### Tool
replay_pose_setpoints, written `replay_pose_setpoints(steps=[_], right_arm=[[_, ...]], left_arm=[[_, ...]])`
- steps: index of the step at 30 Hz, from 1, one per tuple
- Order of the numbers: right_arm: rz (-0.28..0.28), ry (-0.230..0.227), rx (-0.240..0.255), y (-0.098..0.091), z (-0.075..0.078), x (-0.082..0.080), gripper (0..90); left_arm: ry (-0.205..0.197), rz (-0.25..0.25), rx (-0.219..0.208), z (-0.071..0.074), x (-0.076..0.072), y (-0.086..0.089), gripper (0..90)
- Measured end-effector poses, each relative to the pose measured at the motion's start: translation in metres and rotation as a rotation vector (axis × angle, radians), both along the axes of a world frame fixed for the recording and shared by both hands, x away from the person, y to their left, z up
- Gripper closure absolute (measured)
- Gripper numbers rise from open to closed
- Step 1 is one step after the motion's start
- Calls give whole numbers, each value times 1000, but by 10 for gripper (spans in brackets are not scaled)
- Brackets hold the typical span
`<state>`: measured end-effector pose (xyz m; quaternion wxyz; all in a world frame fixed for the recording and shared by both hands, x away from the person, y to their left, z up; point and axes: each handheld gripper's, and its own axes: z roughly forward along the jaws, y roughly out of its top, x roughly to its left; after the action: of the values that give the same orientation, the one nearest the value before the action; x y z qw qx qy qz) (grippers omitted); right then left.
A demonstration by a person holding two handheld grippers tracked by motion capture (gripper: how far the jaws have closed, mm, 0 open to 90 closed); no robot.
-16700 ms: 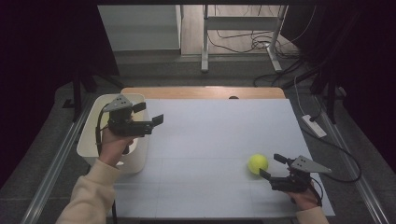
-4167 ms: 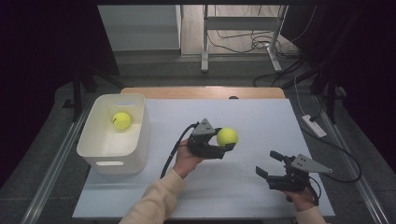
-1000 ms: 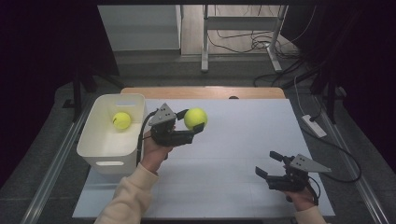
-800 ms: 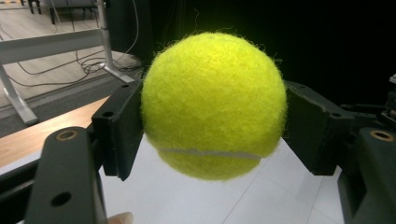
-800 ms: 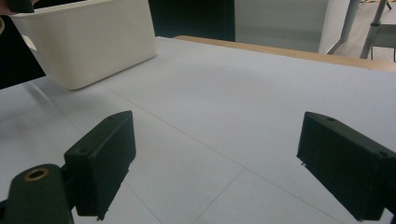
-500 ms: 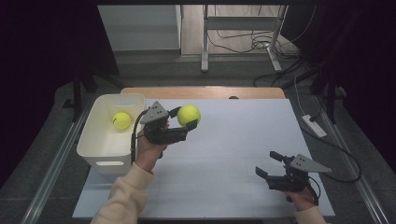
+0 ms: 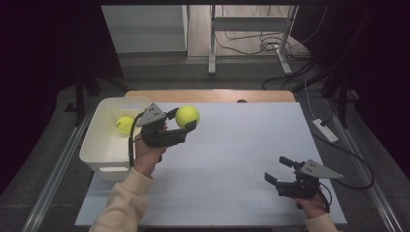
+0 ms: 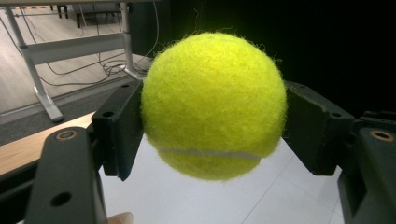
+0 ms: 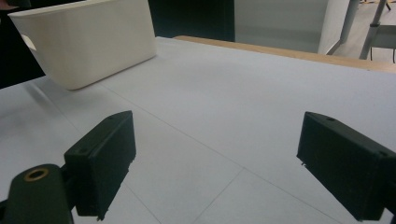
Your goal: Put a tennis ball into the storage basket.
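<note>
My left gripper [image 7: 184, 120] is shut on a yellow tennis ball [image 7: 187, 116], held in the air just right of a white bin [image 7: 104, 153]. In the left gripper view the ball [image 8: 214, 105] is pressed between both black pads [image 8: 120, 128]. A second yellow tennis ball [image 7: 124, 124] lies inside the bin. My right gripper [image 7: 278, 171] stands open near the table's front right, low over the white tabletop, with nothing between its jaws. In the right gripper view its gripper [image 9: 217, 170] faces the bin [image 9: 88, 42] across bare table.
The white tabletop [image 7: 241, 145] has a wooden strip [image 7: 208, 95] along its far edge. A metal rail [image 7: 53, 174] runs beside the table on the left. Cables and a desk frame [image 7: 251, 38] sit on the floor beyond. A power strip [image 7: 325, 130] lies off the right edge.
My left gripper has carried the ball a little to the left, closer to the bin. The right gripper has stayed where it was.
</note>
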<state>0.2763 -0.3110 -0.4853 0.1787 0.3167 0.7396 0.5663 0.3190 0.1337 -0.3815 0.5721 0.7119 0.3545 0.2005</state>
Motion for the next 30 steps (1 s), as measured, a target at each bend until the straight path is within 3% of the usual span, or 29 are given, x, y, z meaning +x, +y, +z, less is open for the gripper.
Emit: replay_pose_setpoints(steps=[30], right_arm=[[-1, 0, 2, 0, 0, 0, 117]], left_arm=[[-14, 62, 14, 11, -2, 24, 274]])
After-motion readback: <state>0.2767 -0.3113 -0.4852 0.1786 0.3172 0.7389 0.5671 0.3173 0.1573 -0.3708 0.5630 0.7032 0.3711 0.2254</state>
